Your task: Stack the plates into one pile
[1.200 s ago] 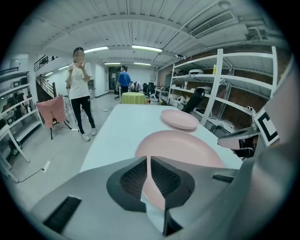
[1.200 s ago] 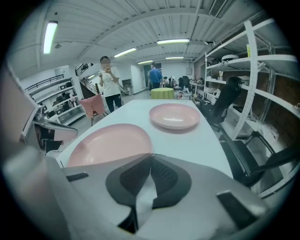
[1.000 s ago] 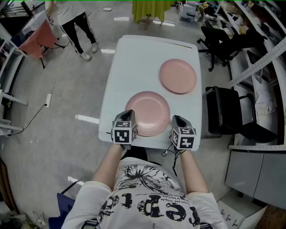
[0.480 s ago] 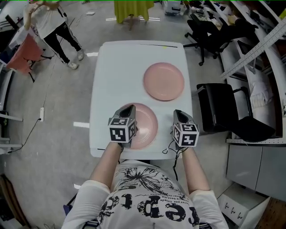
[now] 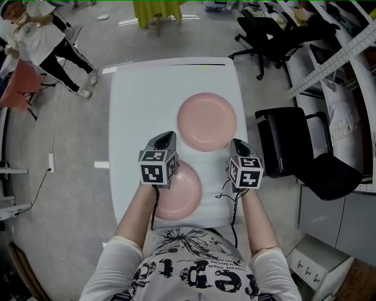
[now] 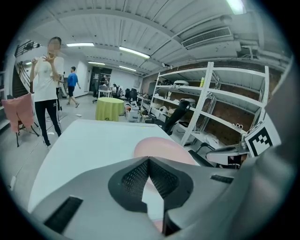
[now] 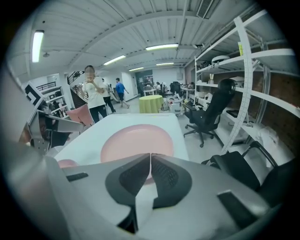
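Two pink plates lie on the white table (image 5: 135, 106). The far plate (image 5: 207, 121) sits right of the table's middle. The near plate (image 5: 179, 191) lies by the front edge, partly under my left gripper (image 5: 167, 139). That gripper hovers above the near plate's far left rim, jaws shut and empty. My right gripper (image 5: 238, 145) hangs at the table's right edge, just right of the far plate, shut and empty too. The far plate (image 7: 136, 143) fills the right gripper view ahead of the jaws. In the left gripper view the far plate (image 6: 161, 150) shows beyond the shut jaws.
A black office chair (image 5: 294, 150) stands close to the table's right side, another chair (image 5: 264, 26) at the far right. A person (image 5: 41, 41) stands at the far left beside a pink chair. A yellow-draped round table (image 5: 155, 9) is beyond. Metal shelving (image 7: 243, 84) lines the right.
Both grippers have moved forward over the table, away from its front edge. The left one now hangs over the near plate's far rim, the right one beside the far plate. Both stayed shut.
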Motion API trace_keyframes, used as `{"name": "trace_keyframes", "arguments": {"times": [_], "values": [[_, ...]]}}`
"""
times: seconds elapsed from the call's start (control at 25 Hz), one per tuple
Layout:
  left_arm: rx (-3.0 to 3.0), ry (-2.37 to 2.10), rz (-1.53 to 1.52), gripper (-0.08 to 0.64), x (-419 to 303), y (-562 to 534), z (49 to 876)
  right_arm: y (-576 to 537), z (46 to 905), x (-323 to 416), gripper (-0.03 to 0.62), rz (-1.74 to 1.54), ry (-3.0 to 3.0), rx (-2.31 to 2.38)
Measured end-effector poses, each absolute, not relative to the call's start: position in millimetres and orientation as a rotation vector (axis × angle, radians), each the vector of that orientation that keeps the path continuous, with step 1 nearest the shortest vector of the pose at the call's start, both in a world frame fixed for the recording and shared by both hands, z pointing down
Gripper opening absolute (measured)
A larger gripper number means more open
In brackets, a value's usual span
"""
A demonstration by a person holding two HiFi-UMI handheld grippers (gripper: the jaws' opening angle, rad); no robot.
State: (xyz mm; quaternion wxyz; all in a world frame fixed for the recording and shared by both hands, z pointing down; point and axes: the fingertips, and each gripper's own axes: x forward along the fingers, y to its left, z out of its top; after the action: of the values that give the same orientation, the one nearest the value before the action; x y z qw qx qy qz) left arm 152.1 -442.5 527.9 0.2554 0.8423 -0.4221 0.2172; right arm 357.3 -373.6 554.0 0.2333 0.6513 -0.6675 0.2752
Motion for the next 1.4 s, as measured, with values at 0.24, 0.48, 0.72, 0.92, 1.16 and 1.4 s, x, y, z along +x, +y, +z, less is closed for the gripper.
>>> {"name": "trace_keyframes", "arguments": {"times": [0.24,0.48,0.72,0.92,1.16,1.4], "values": [[2.206,-1.103,0.615,0.071,169,-483,572,-409,587,383,0.111,0.786,-1.785,1.823],[2.075,-1.103,0.646,0.155,174,-521,617,-437,624,402,0.129,0.888,-1.713,1.849],[2.042,-1.056,0.714,0.161,181,-529,647,-447,649,411,0.112,0.936,-1.664,1.821],[2.041,-1.004,0.703,0.110,186,-527,657,-448,654,409,0.081,0.911,-1.644,1.790],[2.026,-0.982,0.700,0.060,188,-522,656,-445,655,408,0.074,0.922,-1.634,1.783],[2.028,-0.986,0.662,0.052,179,-514,630,-431,640,397,0.074,0.931,-1.642,1.805]]}}
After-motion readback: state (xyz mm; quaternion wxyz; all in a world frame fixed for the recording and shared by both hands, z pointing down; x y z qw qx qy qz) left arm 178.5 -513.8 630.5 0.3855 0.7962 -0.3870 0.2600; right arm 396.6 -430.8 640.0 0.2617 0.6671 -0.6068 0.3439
